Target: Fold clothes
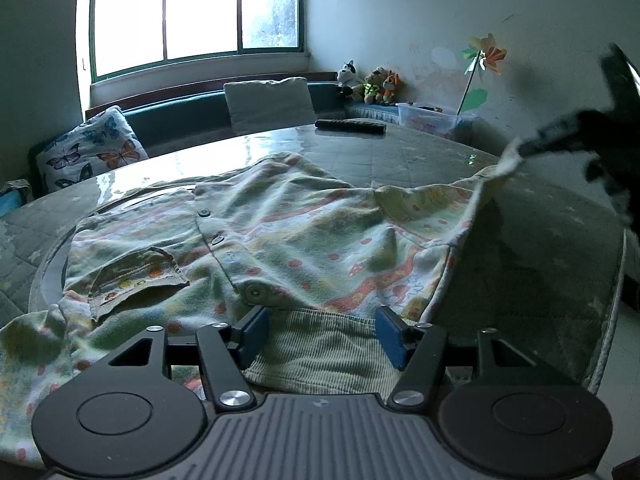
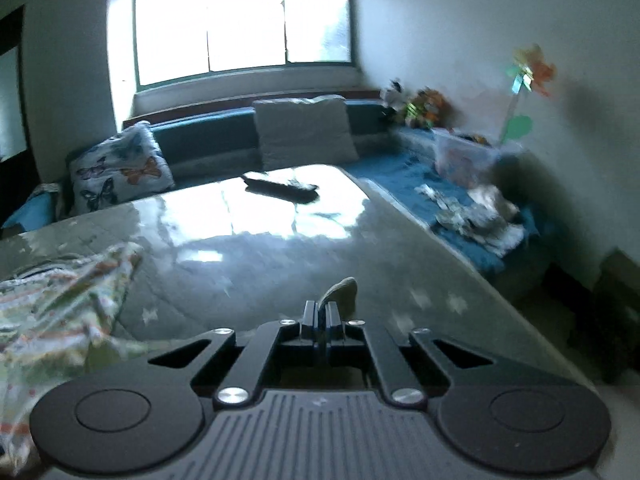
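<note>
A pale green children's shirt (image 1: pixel 280 232) with buttons, a chest pocket and an orange-and-pink print lies spread on the glass-topped table (image 1: pixel 420 152). My left gripper (image 1: pixel 322 334) stands open at the shirt's near edge. A ribbed cloth band (image 1: pixel 320 348) lies flat between its blue pads (image 1: pixel 256 332). My right gripper (image 2: pixel 322 312) is shut on a sleeve cuff (image 2: pixel 340 290), which pokes out past the fingertips. In the left wrist view the right gripper (image 1: pixel 532 146) is a dark blur at the right, holding the sleeve end lifted and stretched off the table. The shirt's body (image 2: pixel 60 292) shows at lower left in the right wrist view.
A black remote control (image 1: pixel 350 126) lies at the table's far side. Behind the table runs a teal sofa with a butterfly cushion (image 1: pixel 92 152) and a grey cushion (image 1: pixel 268 100). Plush toys (image 1: pixel 372 86), a plastic box (image 1: pixel 432 118) and a clothes pile (image 2: pixel 476 216) sit along the right.
</note>
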A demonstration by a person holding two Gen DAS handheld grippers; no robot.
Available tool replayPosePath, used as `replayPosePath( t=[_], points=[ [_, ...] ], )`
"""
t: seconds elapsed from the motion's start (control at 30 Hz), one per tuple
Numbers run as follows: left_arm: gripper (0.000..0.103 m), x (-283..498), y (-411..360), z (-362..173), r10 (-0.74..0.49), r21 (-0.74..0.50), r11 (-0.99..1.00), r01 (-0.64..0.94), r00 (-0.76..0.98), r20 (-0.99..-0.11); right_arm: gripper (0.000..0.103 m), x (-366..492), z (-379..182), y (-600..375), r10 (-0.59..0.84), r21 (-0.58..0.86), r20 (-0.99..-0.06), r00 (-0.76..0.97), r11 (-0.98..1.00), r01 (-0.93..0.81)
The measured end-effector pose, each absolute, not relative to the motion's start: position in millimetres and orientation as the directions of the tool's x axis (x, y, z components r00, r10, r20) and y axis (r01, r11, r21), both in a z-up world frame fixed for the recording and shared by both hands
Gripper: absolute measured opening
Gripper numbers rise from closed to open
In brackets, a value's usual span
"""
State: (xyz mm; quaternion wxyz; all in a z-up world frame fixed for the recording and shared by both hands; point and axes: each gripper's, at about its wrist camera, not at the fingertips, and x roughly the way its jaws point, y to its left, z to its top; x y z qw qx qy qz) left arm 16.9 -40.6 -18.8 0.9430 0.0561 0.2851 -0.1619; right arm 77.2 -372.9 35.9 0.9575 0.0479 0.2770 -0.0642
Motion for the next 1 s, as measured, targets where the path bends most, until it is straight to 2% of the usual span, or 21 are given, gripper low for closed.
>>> replayPosePath(
  t=[0.13,0.27,0.47,0.53,0.6,0.7,0.83,1.0],
  points=[
    [0.071,16.8,-38.9,-18.9,-0.261,0.012,0.947,0.322,0.787,-0.559,0.008,53.8,18.0,-389.4,-0.136,0.082,-0.583,0.801,0.971,0.224],
    [0.073,18.6,-37.7,-19.2,-0.256,0.005,0.949,0.314,0.784,-0.565,0.010,42.4,18.7,-397.8,-0.191,0.057,-0.563,0.804,0.961,0.269],
    [0.073,18.4,-38.7,-19.7,-0.251,0.010,0.950,0.311,0.786,-0.565,0.027,61.5,22.7,-383.5,-0.022,0.126,-0.567,0.824,0.986,0.113],
    [0.073,18.5,-38.9,-19.7,-0.250,0.011,0.951,0.310,0.786,-0.566,0.037,74.2,17.9,-372.6,0.025,0.126,-0.581,0.814,0.990,0.060],
    [0.074,18.8,-38.9,-19.8,-0.248,0.011,0.951,0.308,0.785,-0.567,0.038,91.0,10.3,-361.2,0.061,0.126,-0.600,0.797,0.992,0.020],
    [0.076,19.8,-38.0,-20.4,-0.246,0.006,0.953,0.303,0.784,-0.570,0.045,108.5,2.6,-351.3,0.082,0.124,-0.617,0.783,0.992,-0.006],
    [0.076,20.1,-36.9,-20.6,-0.249,-0.002,0.953,0.302,0.782,-0.572,0.048,128.3,-8.8,-342.1,0.029,0.049,-0.623,0.782,0.999,0.002],
    [0.076,19.8,-36.0,-20.8,-0.252,-0.008,0.953,0.302,0.781,-0.571,0.047,142.0,-10.1,-346.9,-0.015,0.010,-0.617,0.786,1.000,0.027]
  ],
)
